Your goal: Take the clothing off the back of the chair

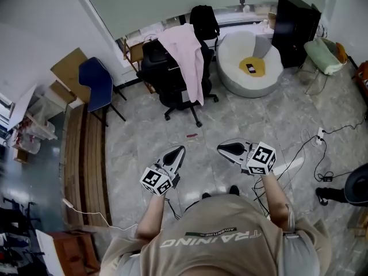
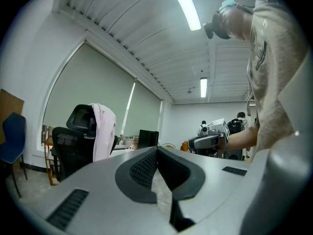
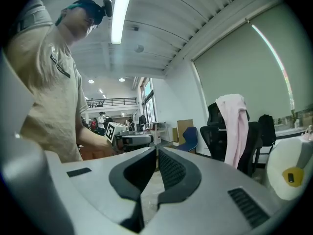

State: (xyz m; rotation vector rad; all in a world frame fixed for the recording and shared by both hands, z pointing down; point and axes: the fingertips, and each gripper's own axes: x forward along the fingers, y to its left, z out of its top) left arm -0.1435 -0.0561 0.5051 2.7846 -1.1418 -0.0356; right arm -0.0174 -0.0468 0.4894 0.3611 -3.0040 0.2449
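A pink garment [image 1: 187,56] hangs over the back of a black office chair [image 1: 167,76] at the far side of the floor. Both grippers are held in front of the person, well short of the chair. My left gripper [image 1: 180,150] is shut with nothing in it, and my right gripper [image 1: 221,148] is shut and empty too. In the left gripper view the shut jaw tips [image 2: 157,150] point level, with the garment [image 2: 103,131] and chair [image 2: 73,143] ahead on the left. In the right gripper view the tips [image 3: 157,152] are together, and the garment [image 3: 238,129] hangs ahead on the right.
A blue chair [image 1: 96,84] and cardboard stand left of the office chair. A white round seat [image 1: 237,68] with a yellow cushion and a black cabinet [image 1: 295,22] are to its right. Cables [image 1: 310,154] trail on the floor at the right; wooden boards [image 1: 86,160] lie at the left.
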